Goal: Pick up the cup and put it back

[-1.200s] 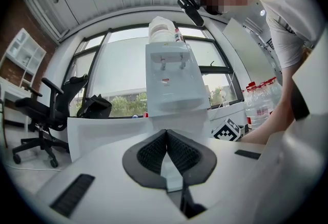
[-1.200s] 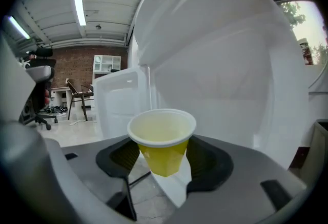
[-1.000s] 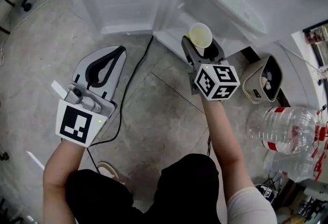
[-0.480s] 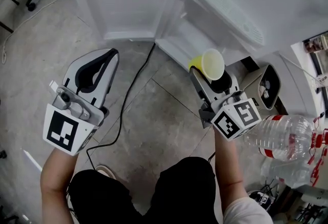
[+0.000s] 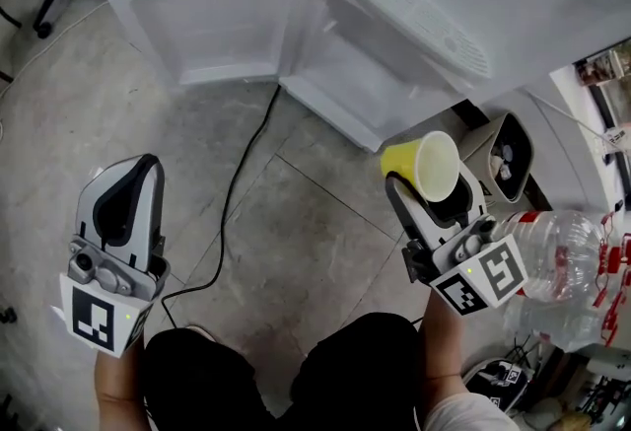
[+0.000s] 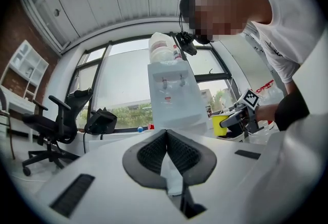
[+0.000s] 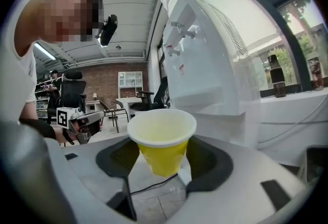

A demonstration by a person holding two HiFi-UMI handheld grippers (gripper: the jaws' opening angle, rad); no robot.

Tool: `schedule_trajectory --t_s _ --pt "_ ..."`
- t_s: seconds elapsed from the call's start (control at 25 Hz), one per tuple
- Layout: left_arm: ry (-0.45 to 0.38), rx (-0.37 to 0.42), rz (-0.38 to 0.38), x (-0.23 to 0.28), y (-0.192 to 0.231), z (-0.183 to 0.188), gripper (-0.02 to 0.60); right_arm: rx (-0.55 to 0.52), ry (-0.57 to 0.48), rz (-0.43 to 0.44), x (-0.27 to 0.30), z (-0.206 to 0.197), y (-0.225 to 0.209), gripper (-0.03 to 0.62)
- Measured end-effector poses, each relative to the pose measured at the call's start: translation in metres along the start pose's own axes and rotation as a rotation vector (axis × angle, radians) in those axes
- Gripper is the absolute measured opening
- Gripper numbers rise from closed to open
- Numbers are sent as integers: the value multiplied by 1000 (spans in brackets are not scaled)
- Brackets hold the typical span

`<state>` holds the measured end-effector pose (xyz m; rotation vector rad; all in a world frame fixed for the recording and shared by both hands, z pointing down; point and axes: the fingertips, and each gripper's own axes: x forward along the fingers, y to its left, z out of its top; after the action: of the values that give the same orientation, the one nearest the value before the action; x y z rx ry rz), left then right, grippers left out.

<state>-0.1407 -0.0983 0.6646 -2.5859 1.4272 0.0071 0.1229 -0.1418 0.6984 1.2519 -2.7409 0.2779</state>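
A yellow paper cup (image 5: pixel 424 163) stands upright between the jaws of my right gripper (image 5: pixel 434 190), which is shut on its lower half. In the right gripper view the cup (image 7: pixel 161 138) looks empty, and it hangs in the air in front of the white water dispenser (image 7: pixel 197 64). My left gripper (image 5: pixel 138 171) is low at the left over the floor, its pads pressed together with nothing in them. From the left gripper view the cup (image 6: pixel 220 124) shows far off to the right of the dispenser (image 6: pixel 171 97).
The dispenser's lower door (image 5: pixel 212 15) stands open toward the floor. Large water bottles (image 5: pixel 552 256) lie at the right, next to a small beige device (image 5: pixel 508 158). A black cable (image 5: pixel 232 202) runs across the tiled floor. An office chair (image 6: pixel 56 125) stands at the left.
My right gripper has drawn the cup out from the dispenser's lower opening, back toward me and higher. My left gripper has also pulled back and to the left.
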Motion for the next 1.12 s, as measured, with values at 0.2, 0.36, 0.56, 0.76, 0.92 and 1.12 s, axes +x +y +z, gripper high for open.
schedule_trajectory --t_s 0.2,0.36,0.56,0.76,0.92,1.12 --pt "21 6 3 4 -2 -5 23 6 -7 -23 -2 -1 -9 291" --pt "19 14 36 0 9 -1 23 -11 10 9 10 -9 -1 291" --pt "14 13 38 0 10 1 23 -23 6 12 30 -18 -2 291" --pt "10 -11 45 -3 13 0 23 -45 23 -7 64 -42 -18 291" --pt "35 6 31 -4 9 -6 23 -53 22 -60 100 -79 -41 291" --pt "55 26 -13 6 1 -8 23 -35 83 -147 153 -117 -80 291"
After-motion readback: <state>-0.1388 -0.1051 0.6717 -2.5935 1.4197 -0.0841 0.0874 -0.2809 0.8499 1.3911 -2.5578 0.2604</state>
